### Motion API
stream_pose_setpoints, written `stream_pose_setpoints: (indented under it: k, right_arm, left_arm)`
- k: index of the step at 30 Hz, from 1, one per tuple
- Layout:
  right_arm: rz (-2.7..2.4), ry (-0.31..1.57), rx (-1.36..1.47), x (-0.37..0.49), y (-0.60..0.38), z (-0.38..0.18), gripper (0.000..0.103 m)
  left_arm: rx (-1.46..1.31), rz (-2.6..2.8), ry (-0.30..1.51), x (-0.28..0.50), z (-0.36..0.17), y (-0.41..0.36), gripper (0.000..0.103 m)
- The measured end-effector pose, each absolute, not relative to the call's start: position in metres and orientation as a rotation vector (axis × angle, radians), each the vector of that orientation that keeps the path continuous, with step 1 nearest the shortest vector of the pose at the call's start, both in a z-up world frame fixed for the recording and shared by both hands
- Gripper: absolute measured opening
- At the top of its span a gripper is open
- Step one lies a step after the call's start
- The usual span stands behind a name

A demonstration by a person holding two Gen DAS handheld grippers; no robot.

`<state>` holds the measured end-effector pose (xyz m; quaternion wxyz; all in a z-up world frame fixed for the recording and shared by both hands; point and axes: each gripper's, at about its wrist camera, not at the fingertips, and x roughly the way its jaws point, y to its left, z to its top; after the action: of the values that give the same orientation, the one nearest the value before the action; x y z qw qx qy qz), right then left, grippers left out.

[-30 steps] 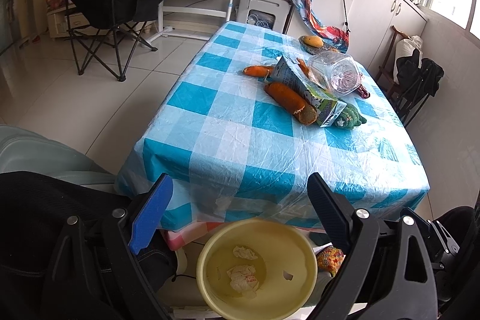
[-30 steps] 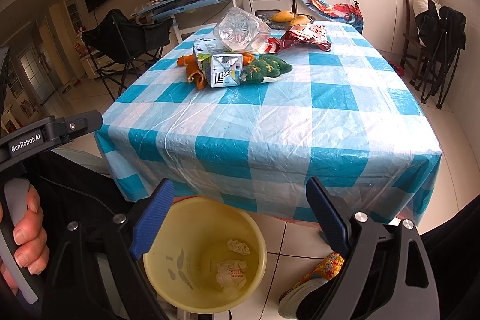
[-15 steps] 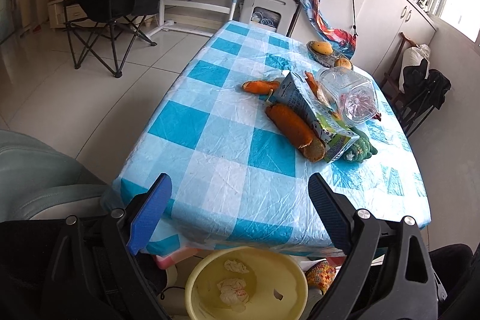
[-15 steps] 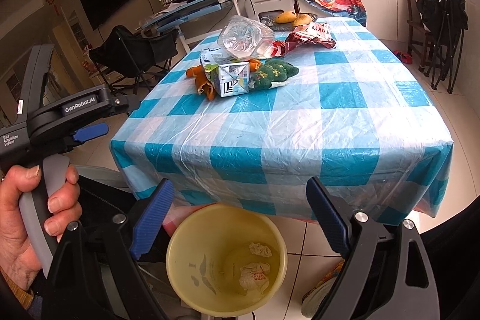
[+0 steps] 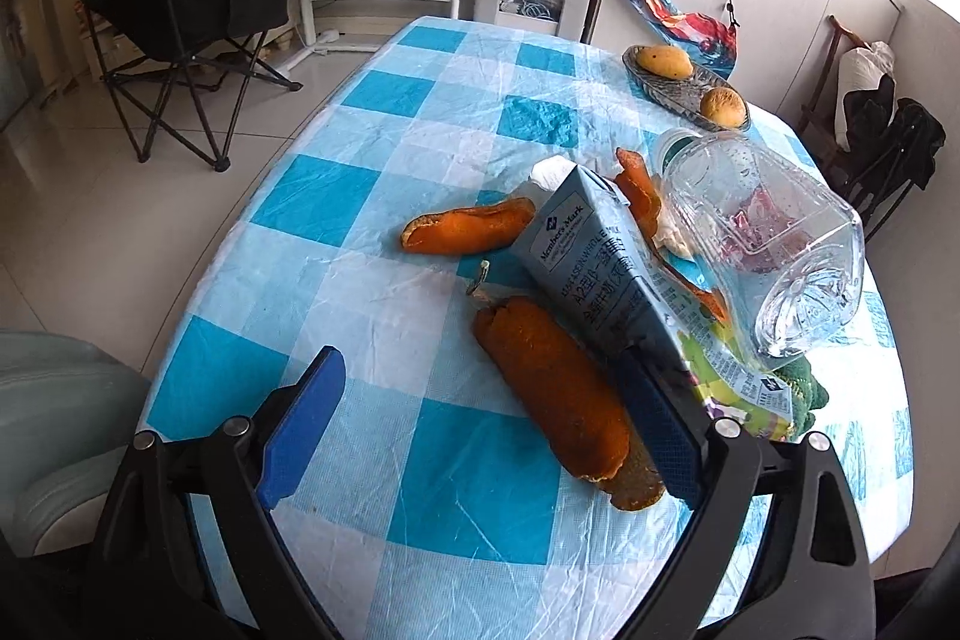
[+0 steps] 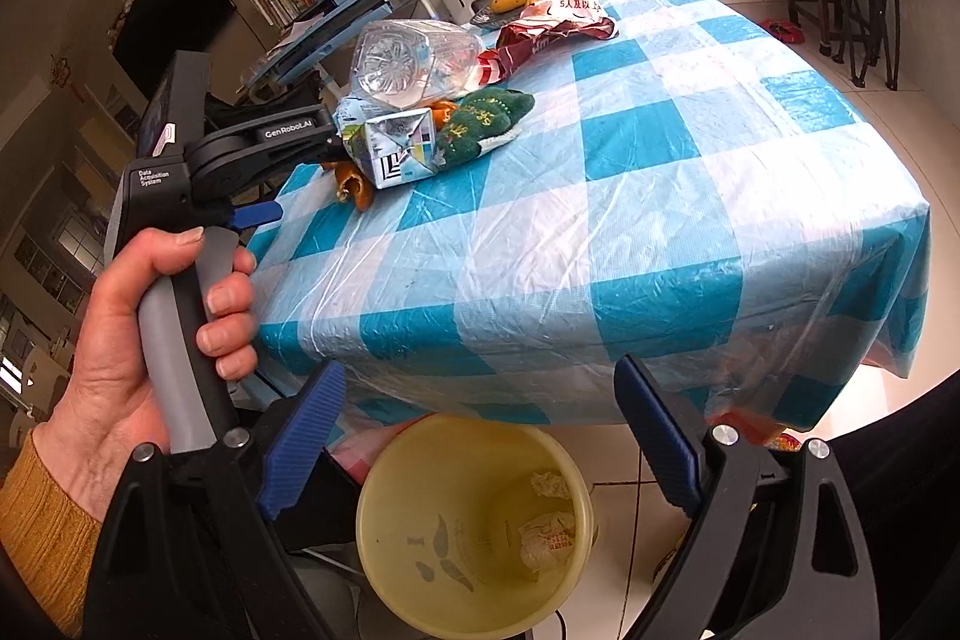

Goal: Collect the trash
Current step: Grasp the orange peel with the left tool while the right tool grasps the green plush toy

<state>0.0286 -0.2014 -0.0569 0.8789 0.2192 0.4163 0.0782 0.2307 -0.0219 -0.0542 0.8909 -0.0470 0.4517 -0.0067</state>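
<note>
On the table with the blue-and-white checked plastic cloth [image 5: 384, 316] I see the trash in one heap: a long curled orange peel [image 5: 552, 388], a grey-blue milk carton [image 5: 606, 274] lying across it, a second orange peel [image 5: 465, 232] behind, a clear plastic bottle [image 5: 774, 232] on its side, and a green plush piece [image 6: 486, 121] beside the carton. My left gripper [image 5: 480, 436] is wide open above the cloth, its right finger just beside the long peel and the carton, holding nothing. My right gripper [image 6: 480, 436] is also wide open and empty, above the yellow plastic bin [image 6: 420, 568] on the floor at the table edge, where crumpled paper [image 6: 543, 541] lies at the bottom. The person's left hand [image 6: 150, 334] grips the grey handle.
</note>
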Motion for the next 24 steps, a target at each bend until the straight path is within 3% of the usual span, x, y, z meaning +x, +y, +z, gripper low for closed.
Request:
stream_pose_setpoints:
  k: [5,8,10,14,22,24]
  right_arm:
    - [0.159,0.854,0.412,0.034,-0.196,-0.052,0.087]
    - [0.161,0.829,0.371,0.038,-0.193,-0.044,0.087]
    - [0.158,0.815,0.365,0.043,-0.194,-0.038,0.087]
    - [0.137,0.796,0.374,0.062,-0.204,-0.028,0.087]
    - [0.094,0.807,0.323,0.126,-0.206,-0.029,0.087]
    - [0.072,0.818,0.315,0.139,-0.207,-0.035,0.081]
  left_arm:
    - [-0.077,-0.032,0.942,0.241,-0.065,-0.033,0.084]
    - [-0.033,-0.107,0.924,0.239,-0.063,-0.044,0.057]
    - [-0.014,-0.151,0.926,0.235,-0.063,-0.048,0.03]
    - [-0.077,-0.201,0.944,0.226,-0.061,-0.031,0.021]
    - [-0.169,-0.219,0.99,0.196,-0.057,0.003,0.02]
    - [-0.164,-0.228,0.999,0.192,-0.057,0.002,0.02]
